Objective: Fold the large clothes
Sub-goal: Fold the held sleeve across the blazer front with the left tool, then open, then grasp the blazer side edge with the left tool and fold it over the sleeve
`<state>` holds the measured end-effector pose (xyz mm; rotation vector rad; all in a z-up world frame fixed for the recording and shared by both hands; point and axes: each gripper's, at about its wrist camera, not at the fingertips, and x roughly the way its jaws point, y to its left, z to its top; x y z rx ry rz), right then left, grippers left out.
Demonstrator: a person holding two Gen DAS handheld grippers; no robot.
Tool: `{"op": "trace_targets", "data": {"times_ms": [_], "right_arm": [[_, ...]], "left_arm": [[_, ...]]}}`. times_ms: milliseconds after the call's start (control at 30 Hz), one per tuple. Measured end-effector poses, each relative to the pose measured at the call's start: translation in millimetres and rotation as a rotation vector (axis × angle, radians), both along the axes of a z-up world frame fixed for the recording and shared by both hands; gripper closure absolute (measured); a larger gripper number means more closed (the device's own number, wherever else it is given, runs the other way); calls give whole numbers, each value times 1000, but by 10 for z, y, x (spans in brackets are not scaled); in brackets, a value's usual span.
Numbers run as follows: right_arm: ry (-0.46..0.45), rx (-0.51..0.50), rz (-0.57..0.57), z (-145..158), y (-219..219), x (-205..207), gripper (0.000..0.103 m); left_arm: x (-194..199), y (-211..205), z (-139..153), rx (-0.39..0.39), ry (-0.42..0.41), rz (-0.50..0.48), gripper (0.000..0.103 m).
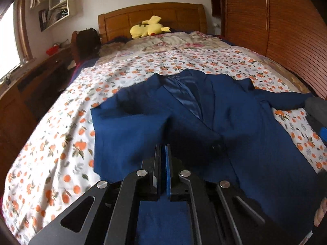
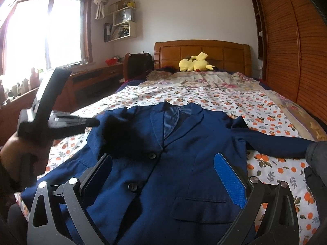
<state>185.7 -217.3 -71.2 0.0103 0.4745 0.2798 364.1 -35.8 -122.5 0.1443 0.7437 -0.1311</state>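
A navy blue suit jacket (image 1: 235, 110) lies front up on the bed, collar toward the headboard; it also fills the right wrist view (image 2: 184, 153). My left gripper (image 1: 162, 149) is shut on the jacket's left sleeve, which is drawn across the chest. In the right wrist view the left gripper (image 2: 92, 122) is seen at the jacket's left shoulder. My right gripper (image 2: 163, 163) is open and empty, its jaws wide apart above the jacket's lower front and pocket flap. The right sleeve (image 2: 276, 140) lies stretched out to the right.
The bed has an orange-flower sheet (image 1: 61, 143) and a wooden headboard (image 2: 202, 51). A yellow plush toy (image 2: 195, 62) lies near the pillows. A wooden wardrobe (image 2: 292, 51) stands on the right; a low cabinet (image 2: 92, 79) and window are on the left.
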Motion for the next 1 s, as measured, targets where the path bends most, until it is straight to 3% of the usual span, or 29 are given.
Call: {"op": "trace_targets", "data": {"times_ms": [33, 100, 300, 767, 1000], "right_arm": [[0, 0, 1, 6, 1, 1, 6], [0, 2, 5, 16, 11, -4, 6], [-3, 5, 12, 38, 49, 23, 6], [18, -9, 20, -48, 157, 128, 6], [30, -6, 13, -94, 150, 191, 6]], "left_arm": [[-30, 9, -19, 0, -1, 4, 87], [-110, 18, -54, 2, -16, 1, 62], [-265, 82, -178, -8, -19, -1, 47], [-23, 421, -452, 33, 18, 56, 33], [154, 424, -639, 11, 88, 49, 33]]}}
